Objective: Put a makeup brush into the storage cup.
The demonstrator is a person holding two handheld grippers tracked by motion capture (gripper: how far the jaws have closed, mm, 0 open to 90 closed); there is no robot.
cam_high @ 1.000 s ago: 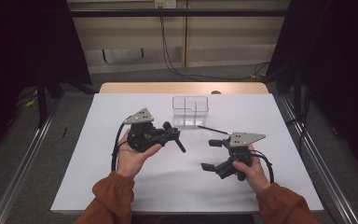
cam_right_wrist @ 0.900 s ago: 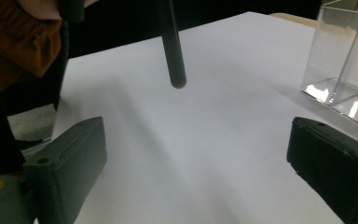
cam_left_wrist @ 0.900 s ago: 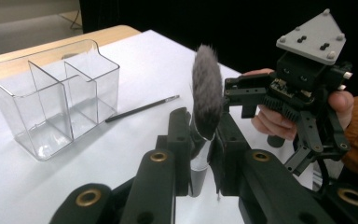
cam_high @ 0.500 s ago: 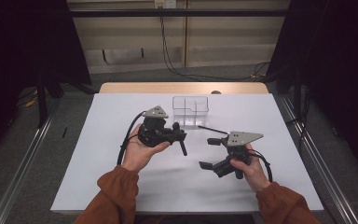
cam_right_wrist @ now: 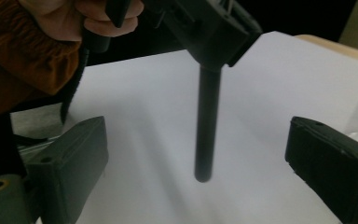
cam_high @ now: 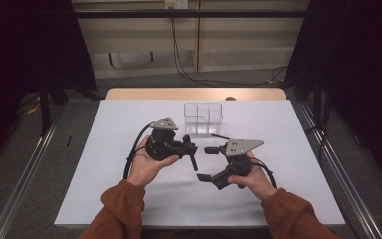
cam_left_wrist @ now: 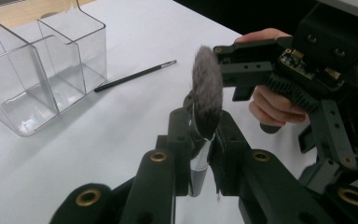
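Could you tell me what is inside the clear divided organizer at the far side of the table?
The clear organizer looks empty: through its walls no item stands in its compartments. A thin brush lies on the table beside it, outside. The left tongs hold a fluffy makeup brush away from it.

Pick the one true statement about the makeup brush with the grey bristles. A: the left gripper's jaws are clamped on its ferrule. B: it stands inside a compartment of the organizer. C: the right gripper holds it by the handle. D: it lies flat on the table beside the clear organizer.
A: in the left gripper view the left gripper is shut on the makeup brush, while the right gripper stands open around its handle without touching.
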